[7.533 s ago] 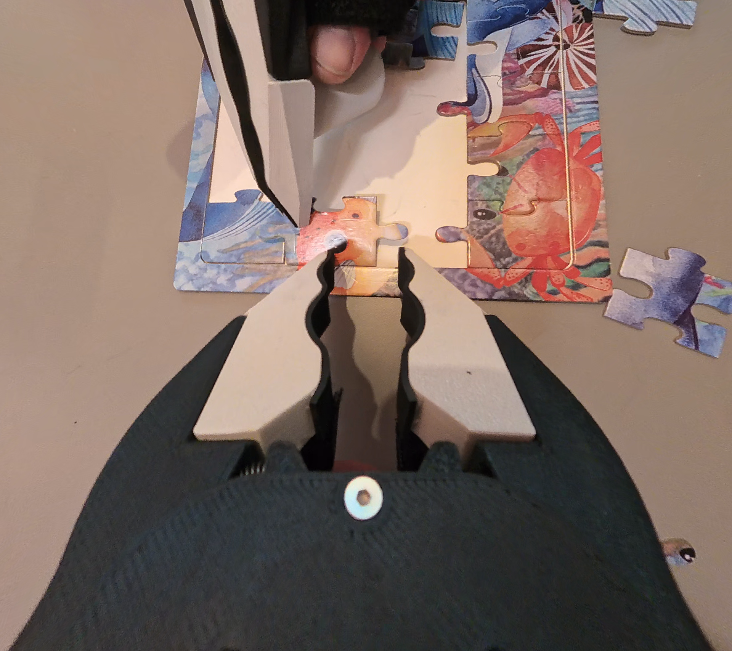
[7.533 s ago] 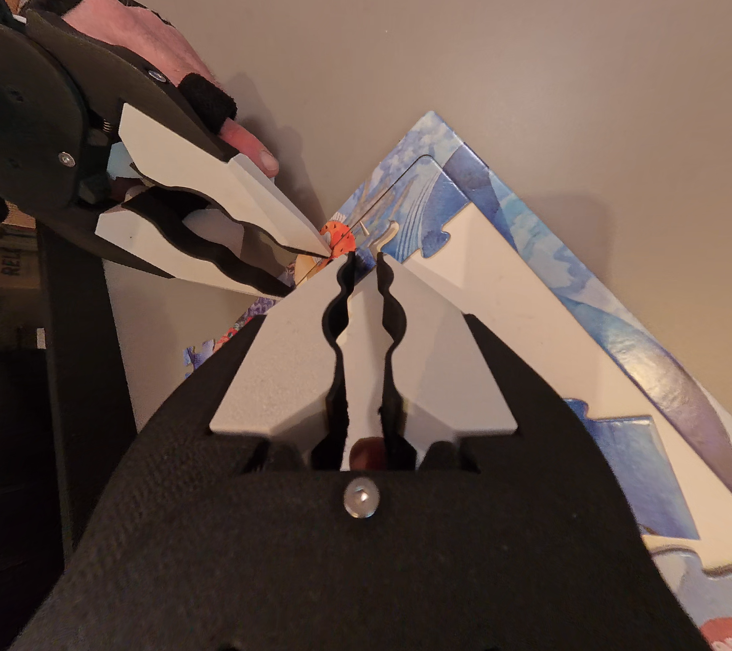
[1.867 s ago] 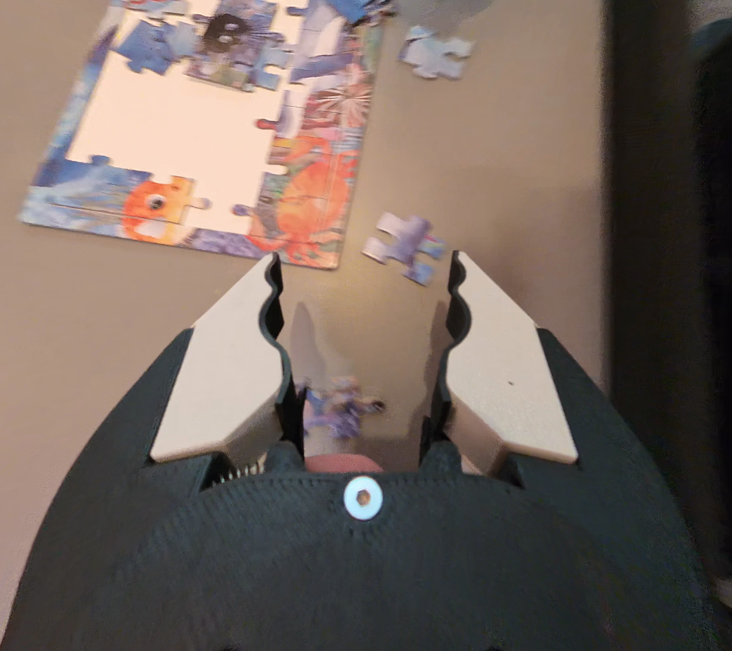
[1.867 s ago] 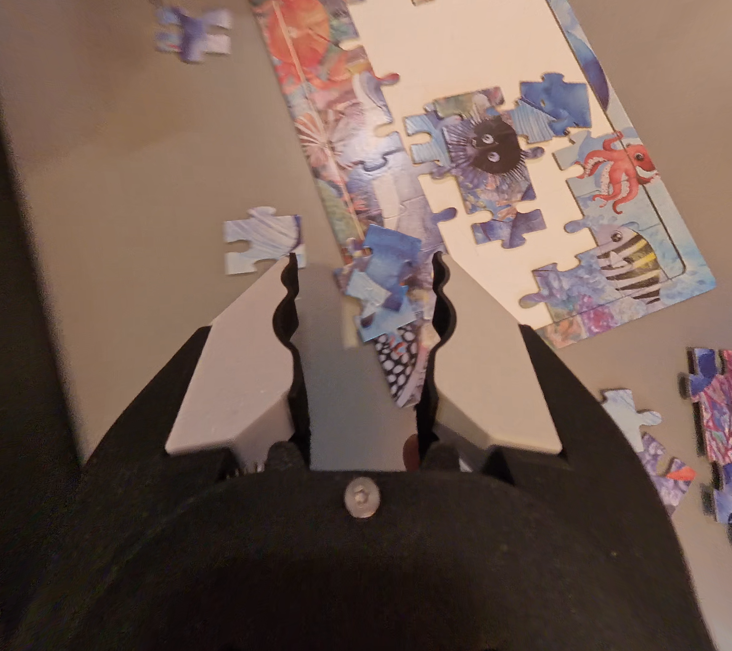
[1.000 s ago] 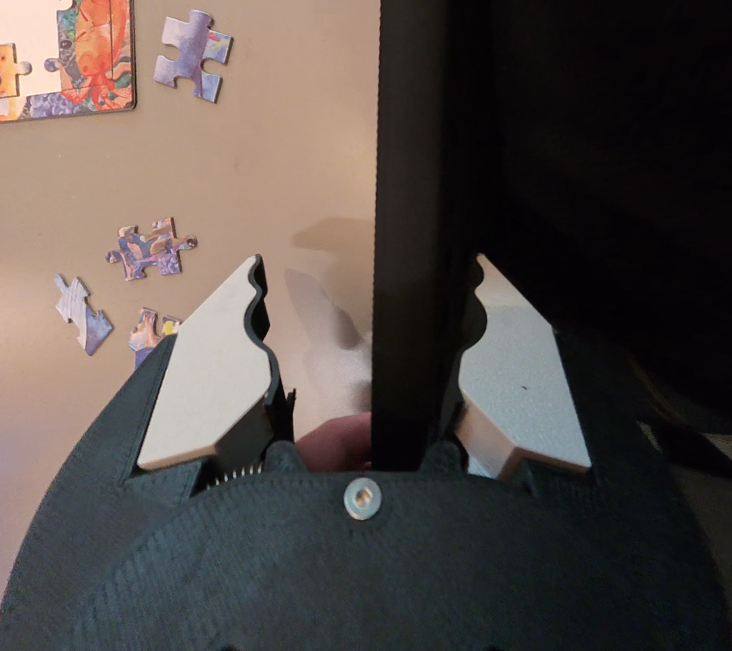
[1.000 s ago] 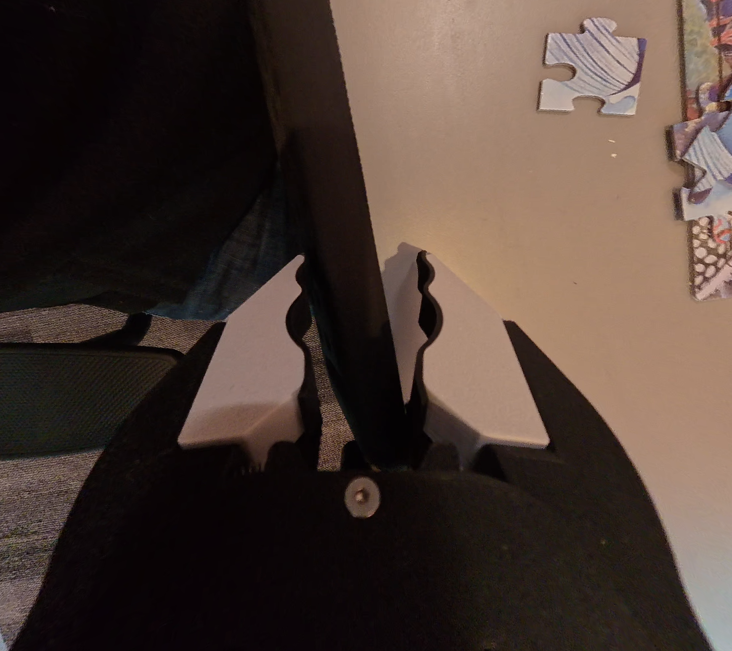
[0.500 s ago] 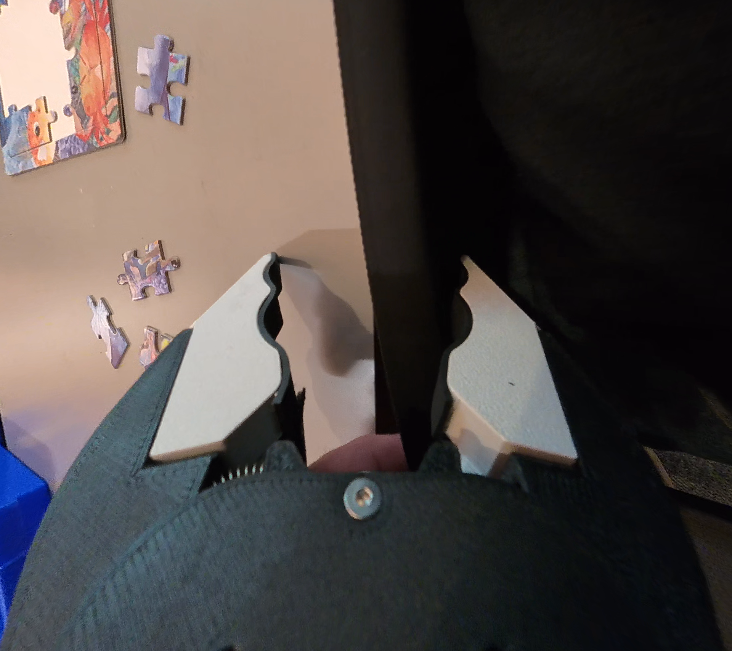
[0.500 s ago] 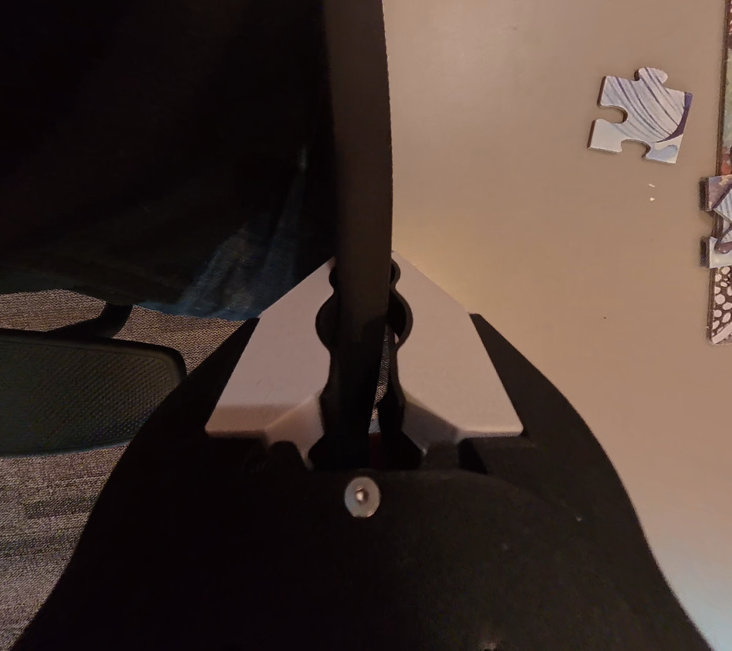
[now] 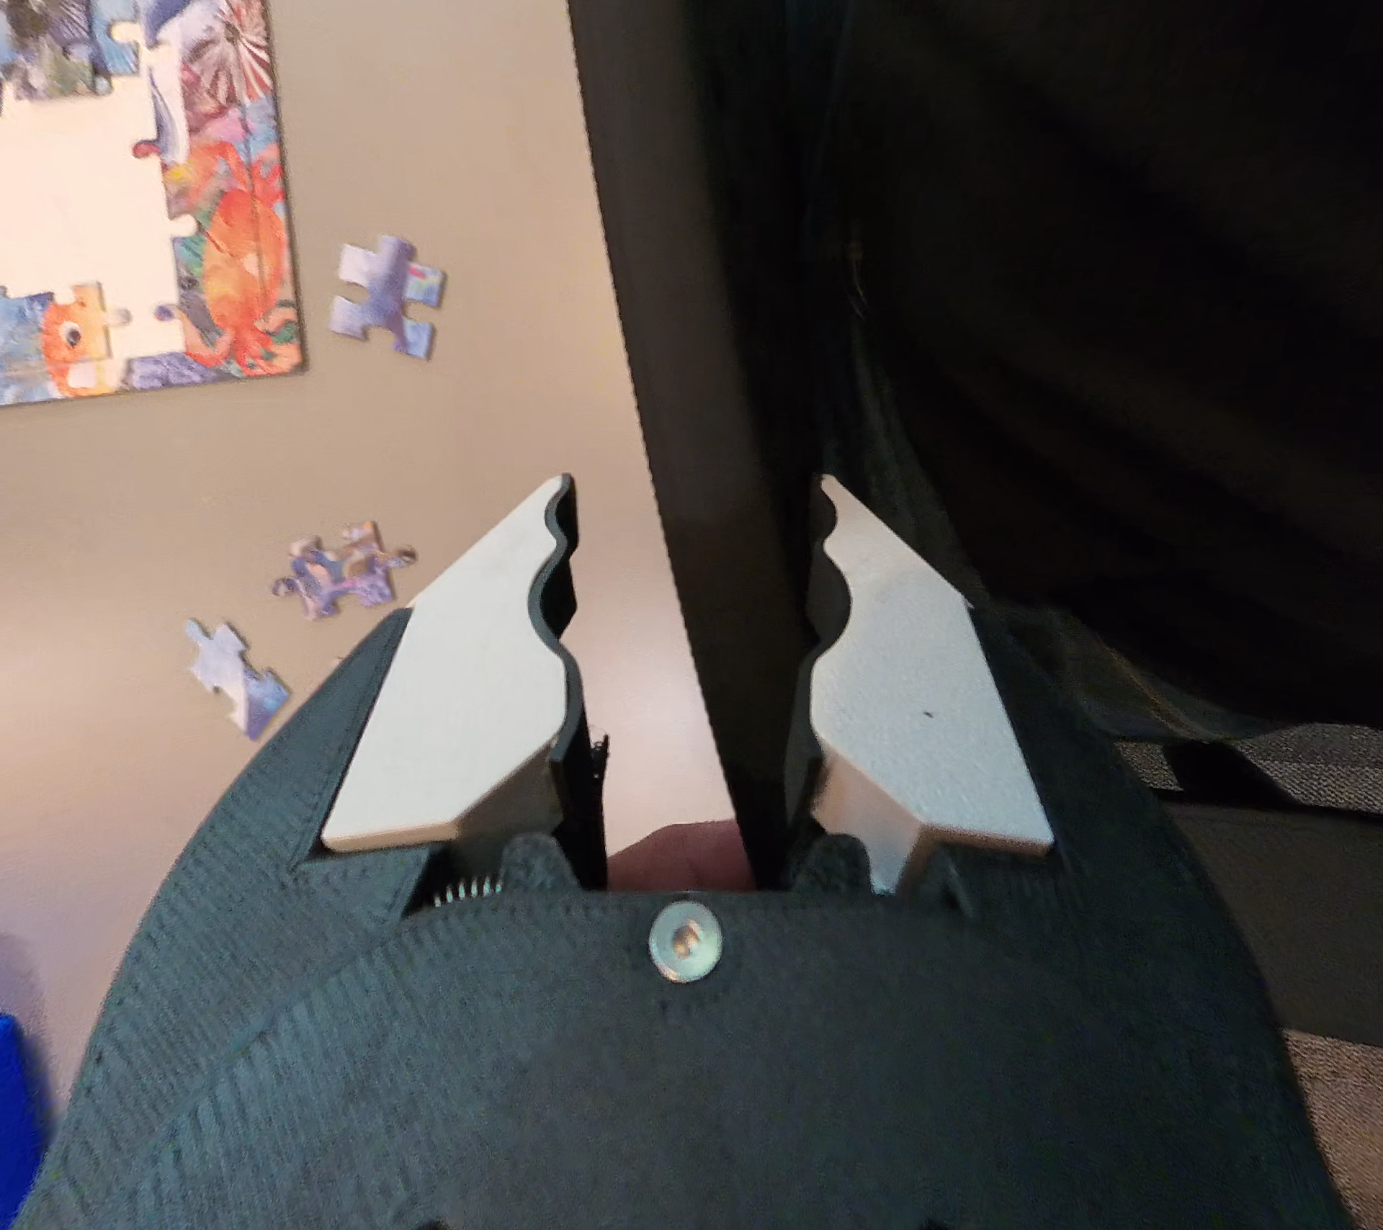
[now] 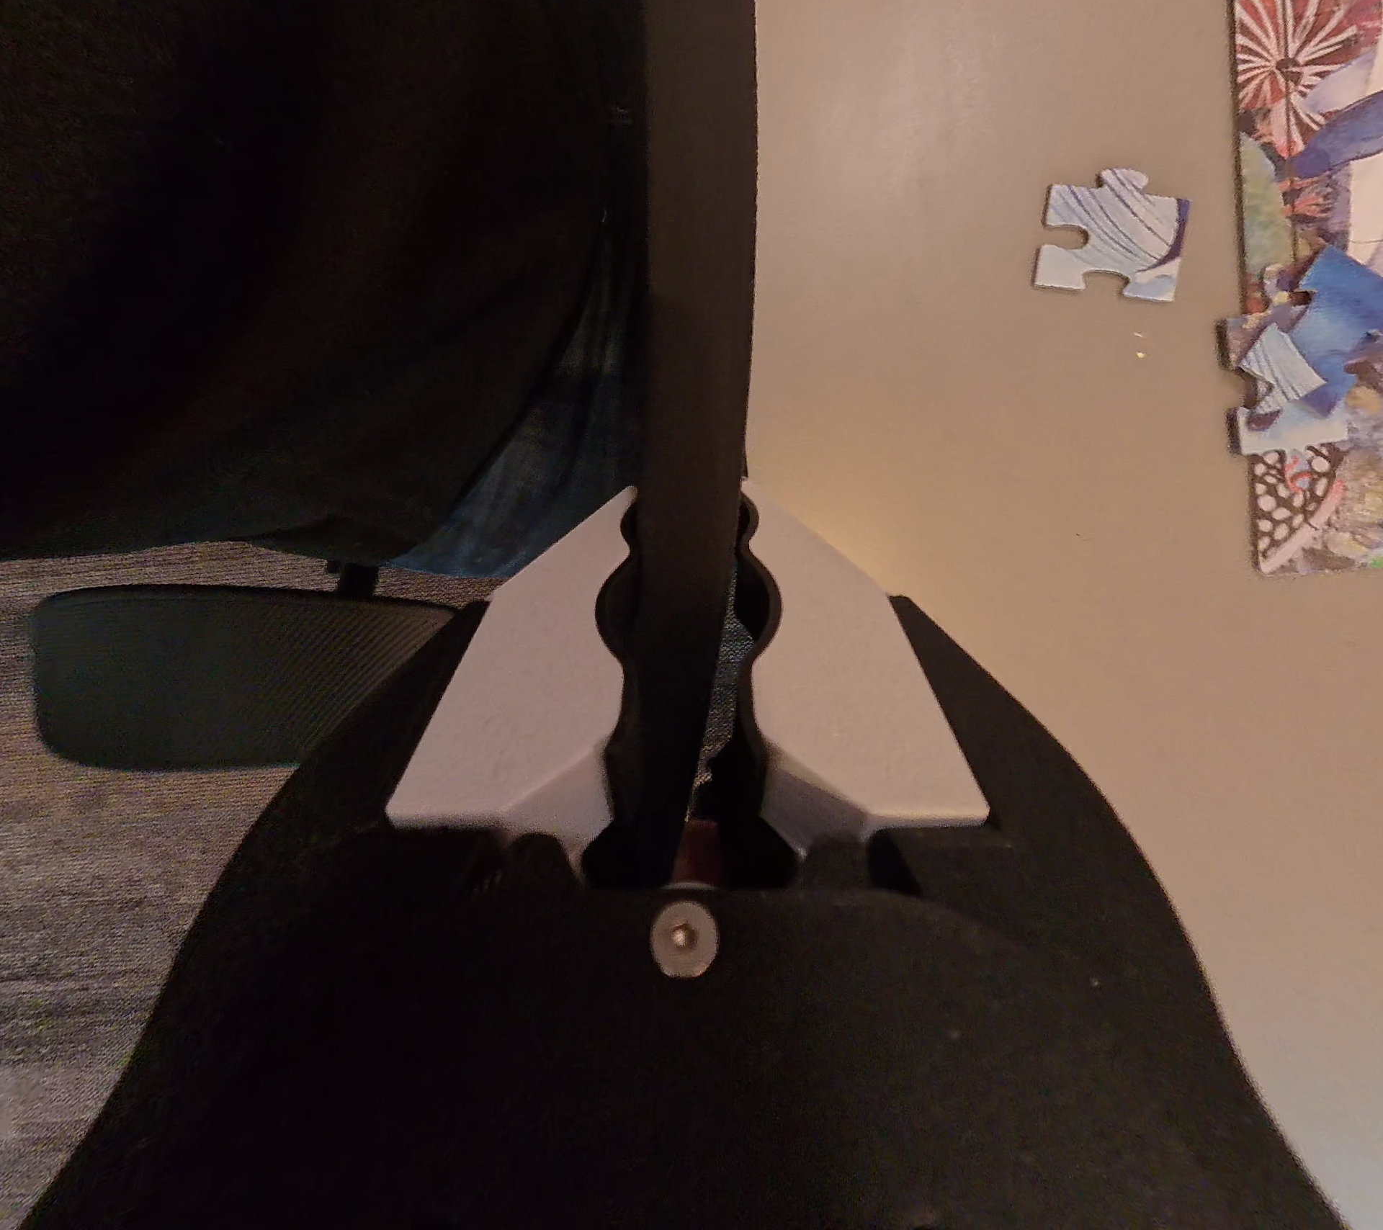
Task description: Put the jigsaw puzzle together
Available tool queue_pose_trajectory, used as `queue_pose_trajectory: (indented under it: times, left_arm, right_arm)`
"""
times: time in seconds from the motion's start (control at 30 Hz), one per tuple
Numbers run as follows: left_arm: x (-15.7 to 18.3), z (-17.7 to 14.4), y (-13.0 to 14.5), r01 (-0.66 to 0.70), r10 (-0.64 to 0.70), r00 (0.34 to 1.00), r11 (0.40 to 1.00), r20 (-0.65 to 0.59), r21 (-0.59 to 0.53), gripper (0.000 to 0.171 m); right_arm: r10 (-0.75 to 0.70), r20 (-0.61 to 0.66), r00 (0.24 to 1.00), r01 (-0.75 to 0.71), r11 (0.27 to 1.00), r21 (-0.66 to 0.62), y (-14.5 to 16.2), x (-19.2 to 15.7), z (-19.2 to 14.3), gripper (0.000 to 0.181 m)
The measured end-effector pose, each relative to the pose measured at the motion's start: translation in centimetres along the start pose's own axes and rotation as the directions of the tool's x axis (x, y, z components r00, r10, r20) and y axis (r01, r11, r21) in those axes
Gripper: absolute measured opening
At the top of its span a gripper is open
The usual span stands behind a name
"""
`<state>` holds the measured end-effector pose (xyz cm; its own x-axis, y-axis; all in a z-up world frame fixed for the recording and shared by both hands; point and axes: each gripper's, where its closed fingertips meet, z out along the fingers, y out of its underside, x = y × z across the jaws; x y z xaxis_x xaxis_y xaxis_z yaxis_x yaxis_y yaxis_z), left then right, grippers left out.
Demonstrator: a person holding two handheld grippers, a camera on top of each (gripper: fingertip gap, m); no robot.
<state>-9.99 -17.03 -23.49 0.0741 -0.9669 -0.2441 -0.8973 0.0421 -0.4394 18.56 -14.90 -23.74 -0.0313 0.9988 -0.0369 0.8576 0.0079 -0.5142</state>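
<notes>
- Tan table top (image 9: 464,146) fills the left side of the left wrist view and the right side of the right wrist view, and its black edge (image 9: 673,221) runs up the middle of both.
- Past the edge it is dark, with grey carpet (image 10: 112,857) low down and a dark chair part (image 10: 209,663) at the left of the right wrist view.
- The left gripper (image 9: 692,506) has its jaws spread wide, one on each side of the black edge, and it holds nothing.
- The right gripper (image 10: 687,506) has its jaws pressed close around the black edge.
- The jigsaw puzzle board (image 9: 224,206) lies in the upper left of the left wrist view, partly filled, with an orange crab and an orange fish near its bottom and a bare pale middle.
- A purple loose piece (image 9: 385,296) lies just right of the board.
- Two more loose pieces (image 9: 340,569) lie lower, near the left jaw.
- A pale blue striped piece (image 10: 1111,233) lies on the table near the board's edge at the right of the right wrist view.
</notes>
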Motion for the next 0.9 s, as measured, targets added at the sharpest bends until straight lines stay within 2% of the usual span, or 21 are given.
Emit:
queue_pose_trajectory:
  times: [0.1, 0.27, 0.37, 0.47, 0.57, 0.67, 0.8, 0.9]
  left_arm:
    - [-2.4, -0.1, -0.3, -0.011, 0.012, 0.999, 1.0, -0.032, 0.01, 0.054]
    - [-4.3, 1.5, 0.5, 0.09, -0.085, 0.959, 0.996, -0.272, 0.008, 0.059]
    - [-6.2, 2.1, 1.1, 0.092, -0.086, 0.938, 0.996, -0.335, 0.001, 0.066]
    - [-7.8, 3.0, 1.6, 0.127, -0.113, 0.908, 0.992, -0.404, 0.007, 0.073]
    - [-8.8, 3.7, 2.0, 0.208, -0.183, 0.888, 0.978, -0.421, 0.015, 0.076]
    - [-9.4, 3.8, 2.3, 0.218, -0.186, 0.914, 0.975, -0.361, 0.05, 0.08]
    - [-8.5, 3.8, 2.4, 0.246, -0.212, 0.924, 0.967, -0.318, 0.071, 0.081]
    - [-6.5, 4.5, 2.8, 0.327, -0.278, 0.872, 0.943, -0.402, 0.058, 0.084]
  right_arm:
    - [0.02, 0.009, 1.0, -0.02, 1.0, 0.009, -0.4, 2.1, -1.3, 0.016]
    - [0.099, 0.199, 0.975, -0.099, 0.995, -0.011, 0.4, 4.6, 0.0, 0.018]
    - [0.153, 0.32, 0.935, -0.158, 0.987, -0.012, 0.4, 5.6, 0.1, 0.019]
    - [0.19, 0.347, 0.918, -0.195, 0.981, -0.022, 0.5, 7.8, 0.5, 0.026]
    - [0.174, 0.333, 0.927, -0.188, 0.982, 0.009, 0.6, 9.4, 0.9, 0.037]
    - [0.197, 0.294, 0.935, -0.219, 0.975, 0.045, 0.8, 10.7, 1.3, 0.052]
    - [0.176, 0.328, 0.928, -0.206, 0.977, 0.058, 0.9, 9.9, 1.8, 0.052]
    - [0.196, 0.419, 0.887, -0.231, 0.972, 0.034, 1.1, 8.8, 2.7, 0.052]
